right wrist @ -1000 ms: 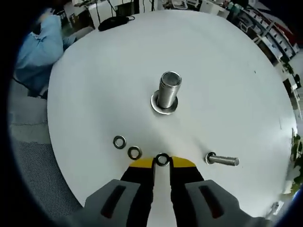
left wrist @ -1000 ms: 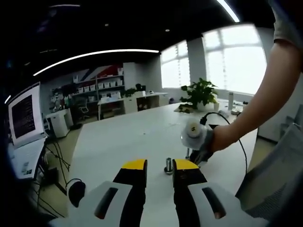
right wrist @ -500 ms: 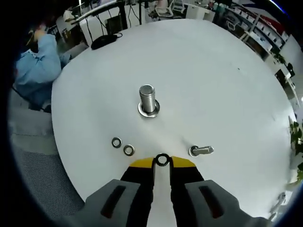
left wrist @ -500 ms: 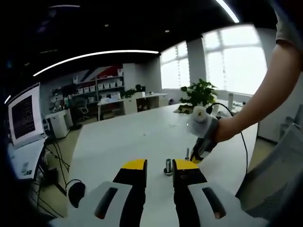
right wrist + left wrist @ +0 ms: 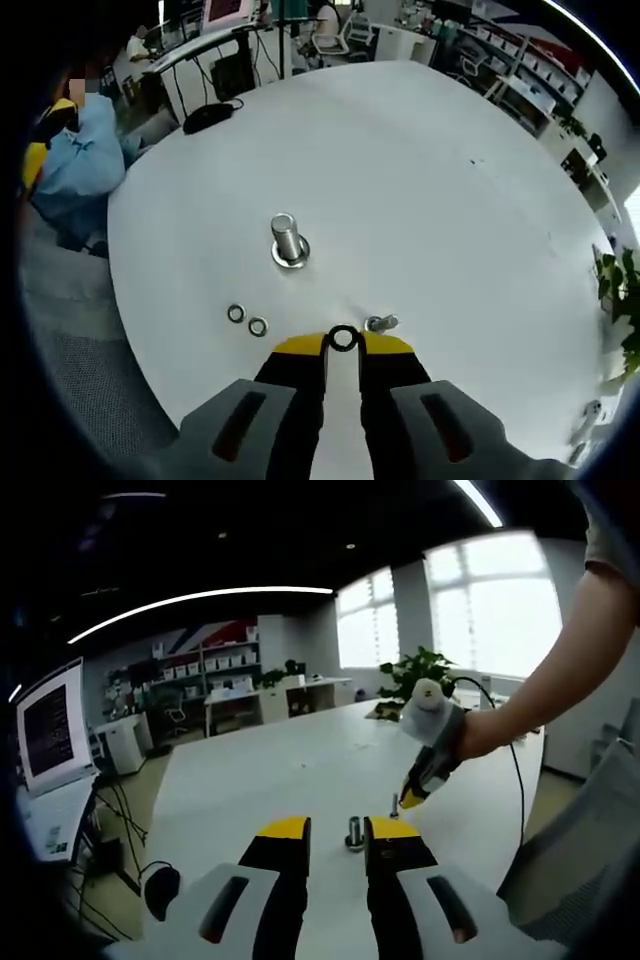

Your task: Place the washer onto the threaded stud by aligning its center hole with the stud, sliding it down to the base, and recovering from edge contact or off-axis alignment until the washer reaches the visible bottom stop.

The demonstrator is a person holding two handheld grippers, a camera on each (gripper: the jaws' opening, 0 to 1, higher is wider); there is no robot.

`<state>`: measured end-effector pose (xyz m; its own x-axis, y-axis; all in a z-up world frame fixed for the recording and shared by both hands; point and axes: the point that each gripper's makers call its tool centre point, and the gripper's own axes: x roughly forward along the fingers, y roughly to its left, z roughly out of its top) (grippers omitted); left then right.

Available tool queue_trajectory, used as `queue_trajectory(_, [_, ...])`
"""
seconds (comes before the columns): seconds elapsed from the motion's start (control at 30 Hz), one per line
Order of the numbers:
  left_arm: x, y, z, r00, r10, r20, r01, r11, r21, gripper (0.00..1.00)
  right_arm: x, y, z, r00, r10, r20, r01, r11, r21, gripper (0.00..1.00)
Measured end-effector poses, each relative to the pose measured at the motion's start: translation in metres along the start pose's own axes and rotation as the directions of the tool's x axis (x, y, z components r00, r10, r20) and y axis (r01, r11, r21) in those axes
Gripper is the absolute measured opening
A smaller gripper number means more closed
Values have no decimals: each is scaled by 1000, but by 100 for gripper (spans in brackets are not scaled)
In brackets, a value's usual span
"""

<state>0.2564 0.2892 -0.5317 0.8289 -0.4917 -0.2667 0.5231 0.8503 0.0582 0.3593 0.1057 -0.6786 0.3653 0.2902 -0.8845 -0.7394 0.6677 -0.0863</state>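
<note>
In the right gripper view my right gripper (image 5: 343,342) is shut on a small steel washer (image 5: 343,338), held high above the white table (image 5: 440,190). Just past the tips a short threaded stud (image 5: 381,323) points up at the camera. A thicker stud (image 5: 287,240) stands farther off on a wide base washer. Two loose washers (image 5: 236,313) (image 5: 258,326) lie to the left. In the left gripper view my left gripper (image 5: 338,828) is open and holds nothing; the thick stud (image 5: 355,832) shows beyond its tips. The right gripper (image 5: 412,798) hangs tilted over the thin stud (image 5: 395,805).
A person in blue (image 5: 75,160) sits at the table's left edge beside a mesh chair (image 5: 80,390). A black mouse (image 5: 208,115) lies near the far rim. A monitor (image 5: 50,725) stands left and a potted plant (image 5: 420,675) at the far end.
My right gripper has risen away from the table with the washer, so the studs and loose washers look smaller. In the left gripper view it has lifted and tilted. The left gripper has stayed put.
</note>
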Motion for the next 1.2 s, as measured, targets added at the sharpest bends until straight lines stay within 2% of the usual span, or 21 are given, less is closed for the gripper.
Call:
queue_trajectory(0.53, [-1,2,0,1000,7,3,-7,1000,-3,19,-6,-22,8,998,-50,28,50,999,-13,14])
queue_trajectory(0.9, [0,2,-2,1000,6,-5,-6,1000,-5,19,4,-29,10,998,-57,7,57,997,-55,14])
queue_trajectory(1.2, [0,3,-4,1000,10,-13,-10,1000,-9,19,8,-31,9,999,-48,-2,48,997,-54,14])
